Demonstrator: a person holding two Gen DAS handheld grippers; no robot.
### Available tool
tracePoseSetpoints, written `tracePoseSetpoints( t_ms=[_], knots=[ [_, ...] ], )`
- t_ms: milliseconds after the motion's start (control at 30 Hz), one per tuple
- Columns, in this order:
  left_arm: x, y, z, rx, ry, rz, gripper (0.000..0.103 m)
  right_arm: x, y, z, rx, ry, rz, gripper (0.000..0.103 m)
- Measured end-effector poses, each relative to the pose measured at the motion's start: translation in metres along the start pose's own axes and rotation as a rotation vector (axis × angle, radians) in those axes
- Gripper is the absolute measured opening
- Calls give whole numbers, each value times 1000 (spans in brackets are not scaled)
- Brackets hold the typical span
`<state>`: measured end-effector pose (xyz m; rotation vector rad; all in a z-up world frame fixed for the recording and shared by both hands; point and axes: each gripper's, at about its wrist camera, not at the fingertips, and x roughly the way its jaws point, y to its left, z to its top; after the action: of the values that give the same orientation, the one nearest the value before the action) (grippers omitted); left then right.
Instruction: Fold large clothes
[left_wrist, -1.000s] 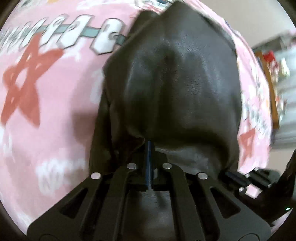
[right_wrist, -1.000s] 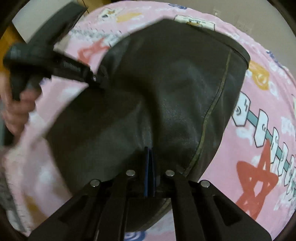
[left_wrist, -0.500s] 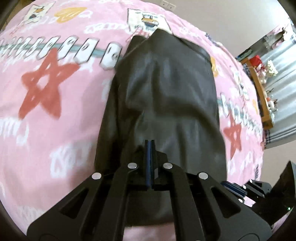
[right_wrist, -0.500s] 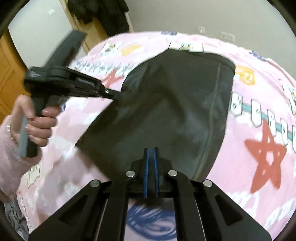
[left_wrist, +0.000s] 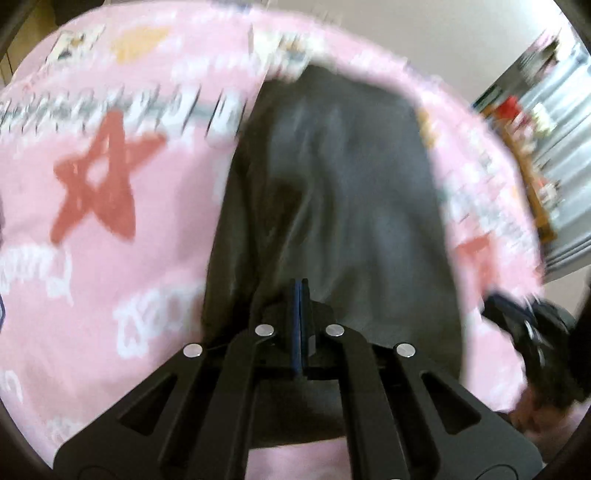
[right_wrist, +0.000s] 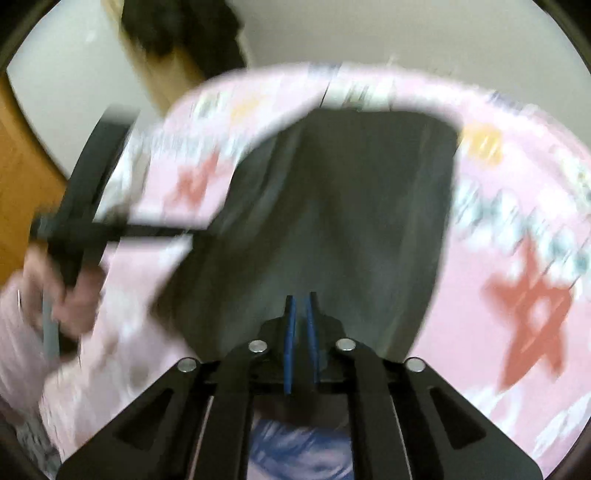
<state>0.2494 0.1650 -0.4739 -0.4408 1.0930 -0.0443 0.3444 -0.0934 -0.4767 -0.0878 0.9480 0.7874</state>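
A black leather-like garment (left_wrist: 332, 184) lies lengthwise on the pink bedspread (left_wrist: 110, 258); the right wrist view shows it too (right_wrist: 332, 203). My left gripper (left_wrist: 299, 288) is shut, and a raised fold of the garment runs up to its tips. Seen from the right, the left gripper (right_wrist: 195, 232) pinches the garment's left edge and lifts it. My right gripper (right_wrist: 301, 301) hovers above the near end of the garment. Its jaws are opening, and the gap between the blue pads holds nothing. In the left wrist view the right gripper (left_wrist: 517, 325) is a dark blur.
A hand in a pink sleeve (right_wrist: 74, 295) holds the left gripper. A wooden door (right_wrist: 22, 184) and hanging dark clothes (right_wrist: 184, 29) stand behind the bed. A shelf with small items (left_wrist: 535, 129) is at the right. The bedspread has red stars (right_wrist: 528, 310).
Both grippers have risen from the bed, so more of the garment and room shows. The right jaws, shut on the garment's near edge before, have parted and let it go.
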Motion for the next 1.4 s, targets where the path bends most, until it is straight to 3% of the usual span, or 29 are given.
tracePoseSetpoints(
  t_ms=[33, 67, 100, 133, 200, 233, 267, 333, 433, 500, 567, 700, 800, 867, 967, 1033, 1100, 1200, 1400],
  knots=[
    [-7, -6, 9, 8, -19, -18, 2, 1, -9, 21, 2, -29, -14, 43],
    [-11, -14, 22, 21, -29, -38, 2, 9, -16, 40, -12, -42, -39, 63],
    [-7, -22, 34, 42, -22, -40, 2, 19, -21, 51, -23, -38, -53, 63],
    [1, -28, 43, 61, -10, -28, 2, 35, -29, 63, -22, -7, -70, 62],
    [40, -39, 64, 107, 69, 31, 2, 68, -47, 73, 25, 79, -61, 39],
    [61, -36, 68, 115, 109, 70, 2, 88, -54, 74, 41, 129, -72, 35],
    [81, -35, 69, 119, 146, 105, 2, 100, -56, 74, 30, 151, -110, 29],
    [112, -20, 69, 110, 193, 107, 2, 130, -67, 64, -18, 188, -214, 13],
    [131, -10, 71, 96, 205, 50, 2, 146, -94, 55, 132, 183, -150, 12],
    [124, -8, 70, 79, 184, 19, 2, 136, -92, 55, 147, 164, -138, 13],
    [111, -8, 64, 80, 157, -5, 2, 116, -94, 51, 170, 126, -80, 17],
    [68, -4, 43, 96, 59, -10, 2, 70, -103, 26, 279, 59, -5, 54],
    [40, 3, 22, 87, 37, -50, 2, 36, -103, -11, 307, 43, -20, 64],
    [29, 11, 8, 111, 52, -11, 2, 23, -108, -34, 360, 62, -2, 69],
    [22, 32, -9, 113, 79, 44, 23, 11, -116, -59, 429, 85, 4, 81],
    [21, 44, -14, 74, 90, 74, 53, 12, -121, -65, 438, 96, -4, 81],
    [13, 58, -16, 20, 56, 37, 56, 16, -123, -63, 457, 112, 2, 82],
    [16, 68, -9, -40, 61, -89, 74, 24, -125, -59, 501, 113, 80, 84],
    [61, 72, 14, -108, 159, -292, 78, 67, -126, -49, 657, 162, 268, 89]
  ],
)
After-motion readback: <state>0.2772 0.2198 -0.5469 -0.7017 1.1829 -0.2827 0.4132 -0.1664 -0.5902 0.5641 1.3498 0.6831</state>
